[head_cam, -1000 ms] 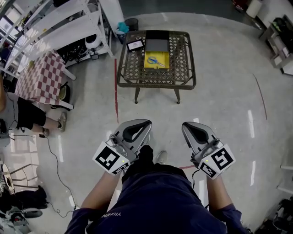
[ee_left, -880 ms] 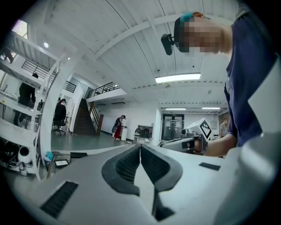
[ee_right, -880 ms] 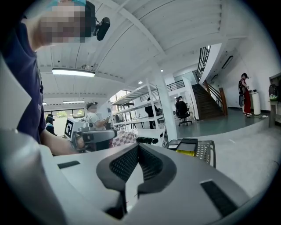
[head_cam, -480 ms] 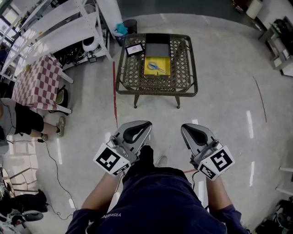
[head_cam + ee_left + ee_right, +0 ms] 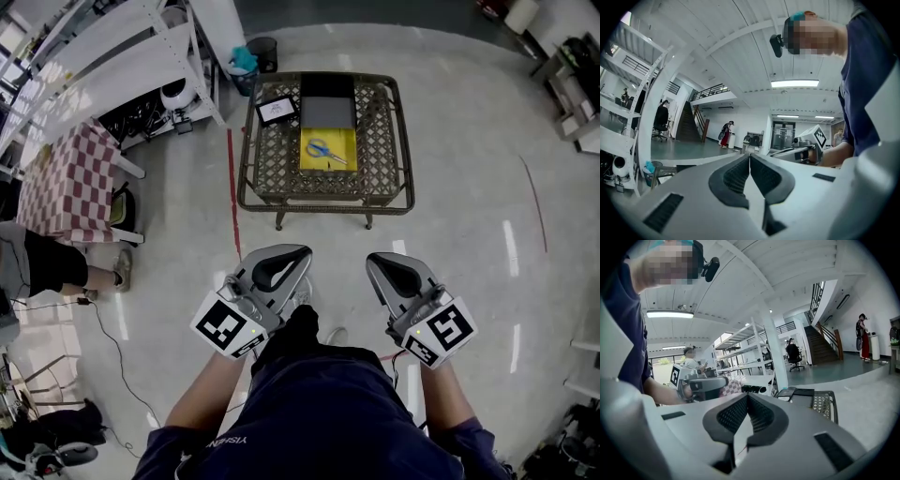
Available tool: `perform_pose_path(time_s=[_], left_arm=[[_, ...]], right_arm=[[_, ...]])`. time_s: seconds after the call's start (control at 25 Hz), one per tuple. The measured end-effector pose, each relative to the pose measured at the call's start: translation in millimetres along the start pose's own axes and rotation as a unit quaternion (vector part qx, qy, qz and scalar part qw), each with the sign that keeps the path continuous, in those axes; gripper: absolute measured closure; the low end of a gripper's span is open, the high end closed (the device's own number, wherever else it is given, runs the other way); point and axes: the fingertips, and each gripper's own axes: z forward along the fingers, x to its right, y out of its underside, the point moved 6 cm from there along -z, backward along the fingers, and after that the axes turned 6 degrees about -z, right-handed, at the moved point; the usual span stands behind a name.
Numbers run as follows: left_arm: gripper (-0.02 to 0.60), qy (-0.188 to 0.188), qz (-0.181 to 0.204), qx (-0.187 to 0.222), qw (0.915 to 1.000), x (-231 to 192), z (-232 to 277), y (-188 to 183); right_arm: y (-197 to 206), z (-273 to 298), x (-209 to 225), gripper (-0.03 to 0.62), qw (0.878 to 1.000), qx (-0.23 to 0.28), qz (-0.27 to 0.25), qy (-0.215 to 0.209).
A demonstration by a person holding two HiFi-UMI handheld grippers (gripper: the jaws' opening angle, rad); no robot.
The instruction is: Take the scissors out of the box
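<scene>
Blue-handled scissors (image 5: 324,148) lie in an open yellow box (image 5: 329,161) on a low wicker table (image 5: 272,173). The box's dark lid (image 5: 328,98) stands open behind it. My left gripper (image 5: 285,257) and right gripper (image 5: 384,263) are held side by side in front of the person's body, well short of the table and over bare floor. In the left gripper view the left gripper (image 5: 749,156) has its pads together with nothing between them. The right gripper (image 5: 747,396) is likewise shut and empty, with the table (image 5: 826,405) ahead of it.
A small dark-framed screen (image 5: 276,110) lies on the table's back left corner. White shelving (image 5: 122,56), a table with a checked cloth (image 5: 64,171) and a seated person (image 5: 42,261) are at the left. A red line (image 5: 232,183) runs along the floor beside the table.
The table with the box has come closer and lower in the head view. Both grippers keep their place in front of the body, still shut.
</scene>
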Motion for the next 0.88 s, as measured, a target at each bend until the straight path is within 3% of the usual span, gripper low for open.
perform_pose_path(time_s=[0.56, 0.88], left_arm=[[0.555, 0.042, -0.010, -0.009, 0.9990, -107.8, 25.0, -24.6], [0.555, 0.053, -0.015, -0.012, 0.9984, -148.2, 36.7, -34.0]], right_arm=[[-24.5, 97.7, 37.9, 0.580, 0.999, -0.012, 0.007, 0.035], [-34.1, 130.7, 52.9, 0.580, 0.999, -0.019, 0.009, 0.048]])
